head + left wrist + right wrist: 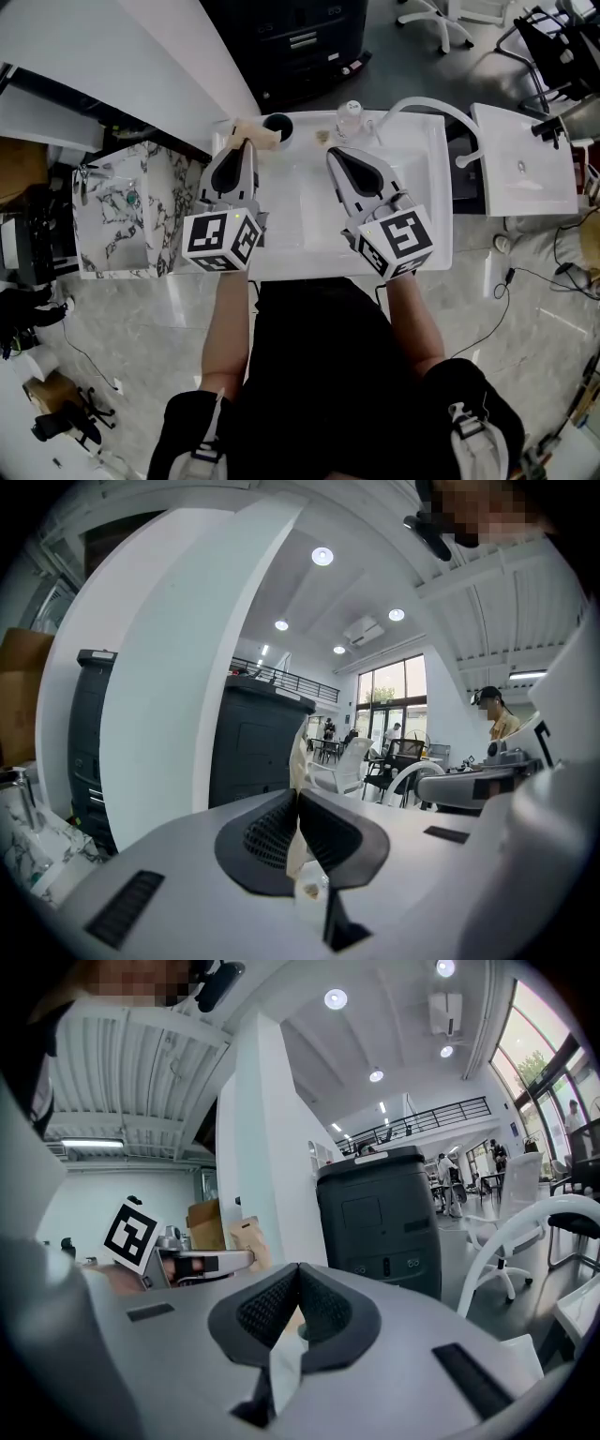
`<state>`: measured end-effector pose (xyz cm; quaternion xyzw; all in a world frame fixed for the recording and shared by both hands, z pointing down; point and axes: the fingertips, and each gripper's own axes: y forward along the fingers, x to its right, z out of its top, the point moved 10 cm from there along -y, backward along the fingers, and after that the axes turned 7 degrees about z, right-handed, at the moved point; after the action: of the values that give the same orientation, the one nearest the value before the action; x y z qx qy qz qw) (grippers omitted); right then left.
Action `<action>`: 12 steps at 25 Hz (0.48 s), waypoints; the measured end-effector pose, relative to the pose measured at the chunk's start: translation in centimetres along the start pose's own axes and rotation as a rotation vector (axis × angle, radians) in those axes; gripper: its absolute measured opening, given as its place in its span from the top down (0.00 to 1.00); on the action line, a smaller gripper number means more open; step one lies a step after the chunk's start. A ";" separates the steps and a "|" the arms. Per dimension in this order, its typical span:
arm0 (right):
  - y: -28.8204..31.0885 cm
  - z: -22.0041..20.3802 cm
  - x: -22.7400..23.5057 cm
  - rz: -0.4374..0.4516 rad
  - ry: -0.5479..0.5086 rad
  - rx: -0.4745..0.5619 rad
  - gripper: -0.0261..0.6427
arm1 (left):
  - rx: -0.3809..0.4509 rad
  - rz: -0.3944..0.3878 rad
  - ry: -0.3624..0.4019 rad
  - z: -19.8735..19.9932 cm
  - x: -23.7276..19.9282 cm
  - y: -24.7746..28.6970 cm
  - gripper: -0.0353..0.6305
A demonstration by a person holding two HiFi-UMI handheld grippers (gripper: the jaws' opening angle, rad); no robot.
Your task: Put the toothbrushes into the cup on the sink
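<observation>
Left gripper (247,142), clamped on a tan-wrapped toothbrush (253,132) just left of the black cup (277,125) at the sink's (433,197) far edge, likely must next tip it in; right gripper (336,154) sits closed, apparently empty.

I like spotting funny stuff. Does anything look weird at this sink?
A little. The left hand-held gripper pinches what looks like a tan paper packet, not a plain toothbrush, right next to the black cup. Nothing looks spilled or broken.
</observation>
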<state>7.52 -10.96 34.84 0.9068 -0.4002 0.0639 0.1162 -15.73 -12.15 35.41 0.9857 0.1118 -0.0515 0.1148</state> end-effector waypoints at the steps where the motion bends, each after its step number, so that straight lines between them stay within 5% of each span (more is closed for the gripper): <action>1: 0.0 0.0 0.1 -0.003 0.001 -0.004 0.92 | -0.002 -0.001 -0.001 -0.1 0.0 0.4 0.91; 12: 0.9 0.0 1.4 -0.028 0.005 -0.034 0.92 | -0.053 0.005 -0.027 -2.0 -0.9 4.1 0.91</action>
<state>7.74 -12.52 35.29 0.9100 -0.3884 0.0576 0.1333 -15.53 -15.75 38.34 0.9818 0.1092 -0.0613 0.1426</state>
